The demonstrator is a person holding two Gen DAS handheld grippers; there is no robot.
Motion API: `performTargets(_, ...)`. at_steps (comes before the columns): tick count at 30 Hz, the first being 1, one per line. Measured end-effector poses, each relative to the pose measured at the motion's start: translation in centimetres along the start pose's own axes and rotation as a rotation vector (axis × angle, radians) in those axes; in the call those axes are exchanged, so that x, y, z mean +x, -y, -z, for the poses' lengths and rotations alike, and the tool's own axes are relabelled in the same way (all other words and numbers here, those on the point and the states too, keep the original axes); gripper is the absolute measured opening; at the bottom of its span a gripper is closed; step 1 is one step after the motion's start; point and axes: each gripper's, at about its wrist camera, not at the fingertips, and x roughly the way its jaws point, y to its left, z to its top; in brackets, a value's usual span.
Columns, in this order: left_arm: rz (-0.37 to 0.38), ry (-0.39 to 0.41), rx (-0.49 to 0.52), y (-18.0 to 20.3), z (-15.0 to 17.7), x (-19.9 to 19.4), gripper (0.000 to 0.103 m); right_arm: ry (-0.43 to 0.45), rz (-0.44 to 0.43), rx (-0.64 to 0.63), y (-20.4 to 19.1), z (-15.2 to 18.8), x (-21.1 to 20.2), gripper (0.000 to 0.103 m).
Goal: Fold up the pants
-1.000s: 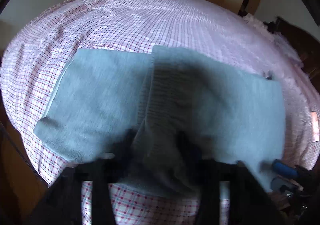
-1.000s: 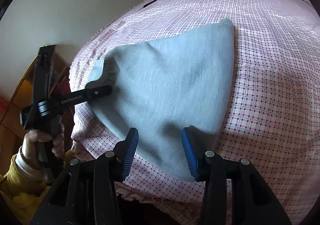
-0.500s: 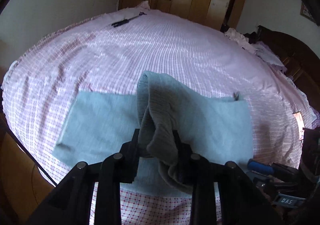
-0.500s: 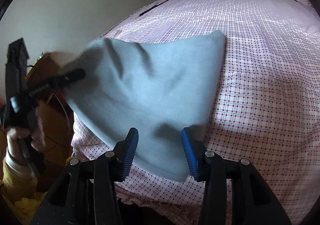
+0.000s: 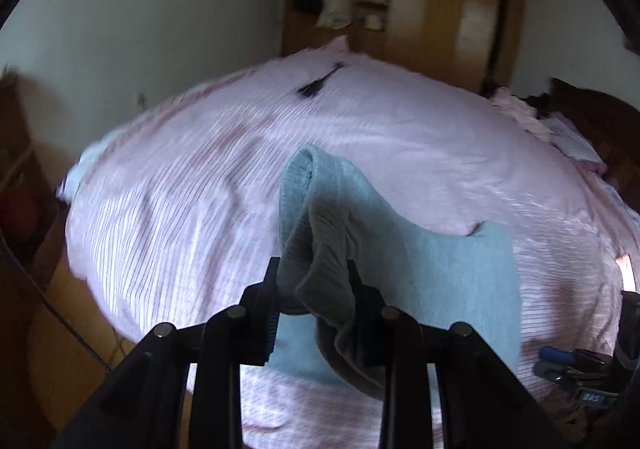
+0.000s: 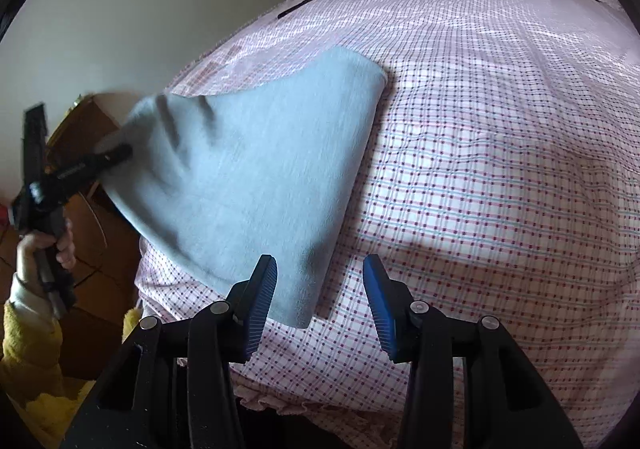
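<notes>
Left tool (image 5: 312, 281) clamps ribbed cuff (image 5: 304, 233), grey sweatpants (image 6: 248, 169) lifted mid-fold; right tool (image 6: 320, 289) open, empty. Next: carry cuff across.

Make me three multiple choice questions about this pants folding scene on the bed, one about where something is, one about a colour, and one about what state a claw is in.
1. Where does the thin black object lie?
A. on the far part of the bed
B. on the pants
C. on the floor

2. What colour are the right claw's pads?
A. red
B. blue
C. yellow

3. What is the left claw doing?
A. hanging open over bare sheet
B. shut on the bedsheet
C. shut on the pants

Key: 1 A, it rests on the checked bedsheet well beyond the garment. 2 B, both pads show blue. 3 C, a bunched end of the grey-blue pants is pinched between its fingers and lifted.
</notes>
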Motion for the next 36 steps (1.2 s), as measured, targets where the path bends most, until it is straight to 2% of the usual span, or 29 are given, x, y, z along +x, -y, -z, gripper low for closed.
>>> performTargets(4,0.019,-0.115,-0.043,-3.2,2.0,4.0,0.032,-0.029,0.012,-0.019,-0.7,0.1,0.9,0.038)
performTargets(6,-0.003,-0.202,-0.044,-4.2,3.4,6.4,0.037,-0.037,0.02,-0.027,-0.8,0.2,1.3,0.038)
performTargets(8,-0.006,-0.226,-0.06,-5.0,4.3,7.2,0.045,-0.043,0.024,-0.027,-0.9,0.3,1.6,0.038)
performTargets(9,-0.008,-0.217,-0.075,-5.5,4.8,7.2,0.051,-0.045,0.026,-0.026,-0.9,0.2,1.7,0.038)
performTargets(12,-0.019,-0.19,-0.072,-6.2,5.1,6.1,0.059,-0.044,0.035,-0.037,-1.4,-0.3,2.1,0.038)
performTargets(16,-0.043,-0.167,-0.034,-6.4,4.8,3.4,0.059,-0.002,0.062,-0.08,-2.5,-2.7,2.1,0.038)
performTargets(19,-0.056,-0.093,0.019,-5.5,3.8,0.3,0.059,0.047,0.073,-0.116,-3.4,-4.9,1.9,0.038)
performTargets(22,-0.03,-0.008,0.035,-3.5,2.1,-0.8,0.059,0.074,0.061,-0.116,-4.1,-6.7,2.4,0.038)
performTargets(24,0.03,0.017,0.042,-2.0,1.0,-0.3,0.058,0.085,0.043,-0.104,-4.4,-8.0,3.3,0.038)
performTargets(25,0.045,0.019,0.045,-1.3,0.6,0.3,0.057,0.089,0.035,-0.098,-4.5,-8.7,3.9,0.038)
performTargets(27,0.072,0.013,0.056,-0.1,-0.3,2.1,0.036,0.103,0.052,-0.094,-4.3,-9.7,4.8,0.038)
performTargets(28,0.081,0.006,0.062,0.3,-0.7,3.0,0.032,0.122,0.073,-0.089,-4.1,-10.2,5.3,0.037)
performTargets(30,0.083,-0.016,0.071,1.0,-1.5,5.0,0.03,0.135,0.096,-0.085,-3.9,-11.0,6.5,0.033)
performTargets(33,0.032,-0.092,0.065,0.6,-2.2,8.9,0.026,0.099,0.162,-0.084,-3.1,-12.0,9.0,0.027)
performTargets(36,0.02,-0.164,0.041,-0.2,-2.0,11.4,0.021,0.096,0.167,-0.078,-1.9,-12.4,10.6,0.024)
